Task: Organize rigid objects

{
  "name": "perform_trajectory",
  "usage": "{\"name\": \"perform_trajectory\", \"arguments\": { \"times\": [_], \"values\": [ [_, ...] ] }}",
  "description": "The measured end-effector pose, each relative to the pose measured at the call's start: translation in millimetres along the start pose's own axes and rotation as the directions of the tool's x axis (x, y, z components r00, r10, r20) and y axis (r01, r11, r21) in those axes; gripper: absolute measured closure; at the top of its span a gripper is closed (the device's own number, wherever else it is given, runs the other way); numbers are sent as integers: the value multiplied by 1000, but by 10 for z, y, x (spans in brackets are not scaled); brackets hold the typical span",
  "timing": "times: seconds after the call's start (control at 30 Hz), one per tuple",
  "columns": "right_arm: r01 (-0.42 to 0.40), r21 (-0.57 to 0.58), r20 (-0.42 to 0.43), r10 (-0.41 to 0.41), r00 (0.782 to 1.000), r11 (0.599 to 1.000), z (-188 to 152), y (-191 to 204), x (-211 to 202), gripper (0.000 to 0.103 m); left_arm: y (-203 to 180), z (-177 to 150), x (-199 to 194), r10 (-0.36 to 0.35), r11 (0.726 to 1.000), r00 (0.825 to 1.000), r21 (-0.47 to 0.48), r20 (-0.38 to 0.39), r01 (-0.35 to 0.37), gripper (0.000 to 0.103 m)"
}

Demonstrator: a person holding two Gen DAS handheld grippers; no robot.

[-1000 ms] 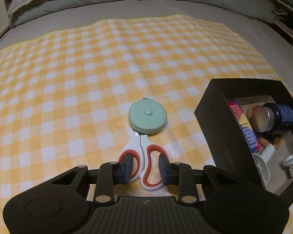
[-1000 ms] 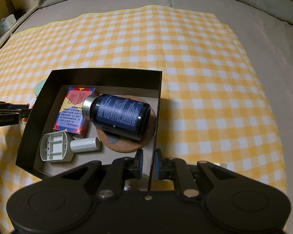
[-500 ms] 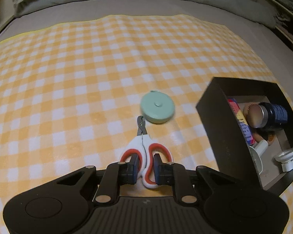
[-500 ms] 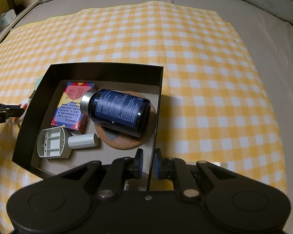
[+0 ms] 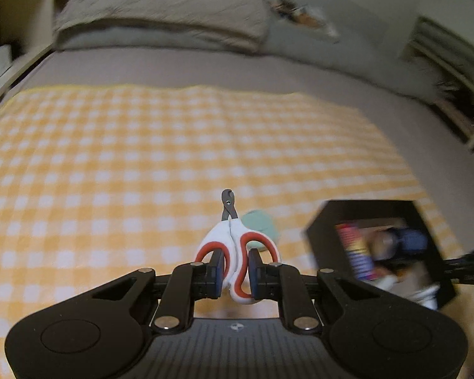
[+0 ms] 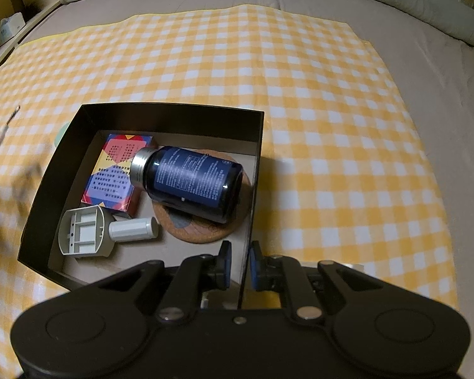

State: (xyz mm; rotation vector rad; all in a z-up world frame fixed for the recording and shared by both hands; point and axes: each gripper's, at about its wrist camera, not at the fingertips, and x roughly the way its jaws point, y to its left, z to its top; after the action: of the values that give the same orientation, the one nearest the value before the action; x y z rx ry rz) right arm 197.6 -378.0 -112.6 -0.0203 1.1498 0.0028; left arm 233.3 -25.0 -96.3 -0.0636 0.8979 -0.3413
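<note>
Scissors (image 5: 235, 252) clamped in left gripper (image 5: 236, 273); carry level toward box (image 5: 324, 246) at three o'clock; right gripper (image 6: 239, 263) pinches its wall.

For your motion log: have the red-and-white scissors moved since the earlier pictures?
Yes. The red-and-white scissors are lifted off the yellow checked cloth, above the mint round tape measure.

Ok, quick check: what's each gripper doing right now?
Left gripper: shut on the scissors, lifted off the cloth.
Right gripper: shut on the right wall of the black box.
</note>
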Motion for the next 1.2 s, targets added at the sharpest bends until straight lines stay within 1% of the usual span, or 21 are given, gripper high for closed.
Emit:
{"name": "perform_trajectory", "arguments": {
  "times": [0.1,0.23,0.27,0.3,0.43,0.53,0.6,0.7,0.8,0.87,0.93,0.97,1.03,1.07,1.13,1.2],
  "values": [
    [0,1,2,0,1000,1000,-1,9,2,91,-212,52,-85,-59,998,998,34,24,58,86],
    [-3,2,6,3,1000,1000,-4,-9,-21,91,-507,61,-126,-141,989,990,47,21,140,87],
    [-3,2,7,3,1000,1000,-7,-17,-30,91,-582,56,-120,-159,986,987,47,16,158,88],
    [-4,2,8,4,1000,1000,-5,-19,-30,91,-637,44,-105,-176,984,984,45,13,175,94],
    [-6,2,12,6,1000,1000,-9,-29,-51,90,-886,6,-14,-233,972,972,7,-17,233,95],
    [-8,2,13,8,1000,1000,-12,-24,-55,90,-1064,-26,80,-231,972,972,25,-45,232,95],
    [-11,2,15,11,1000,1000,-16,-28,-60,90,-1146,-19,133,-223,974,973,31,-50,225,95],
    [-19,3,18,19,1000,1000,-22,-49,-68,90,-1162,7,148,-216,975,975,39,-54,218,95],
    [-26,2,20,26,999,1000,-32,-58,-77,90,-1136,-14,165,-212,975,974,46,-85,216,93],
    [-27,1,21,27,999,1000,-33,-53,-78,90,-1083,-56,165,-201,977,973,57,-112,208,89],
    [-28,0,21,28,999,1000,-32,-55,-79,90,-1034,-109,167,-186,979,973,59,-139,196,76],
    [-28,1,21,28,999,1000,-33,-53,-77,90,-1011,-133,165,-181,979,972,64,-148,192,73],
    [-28,1,21,28,999,1000,-33,-56,-76,90,-968,-182,151,-167,979,972,85,-164,183,61],
    [-29,0,21,29,999,1000,-32,-58,-76,90,-957,-208,138,-159,979,973,102,-166,178,57],
    [-29,1,20,28,999,1000,-31,-60,-77,90,-949,-263,113,-152,970,972,162,-181,182,43],
    [-28,-1,18,28,999,1000,-32,-52,-71,90,-962,-336,102,-155,953,967,227,-204,201,38]
  ]
}}
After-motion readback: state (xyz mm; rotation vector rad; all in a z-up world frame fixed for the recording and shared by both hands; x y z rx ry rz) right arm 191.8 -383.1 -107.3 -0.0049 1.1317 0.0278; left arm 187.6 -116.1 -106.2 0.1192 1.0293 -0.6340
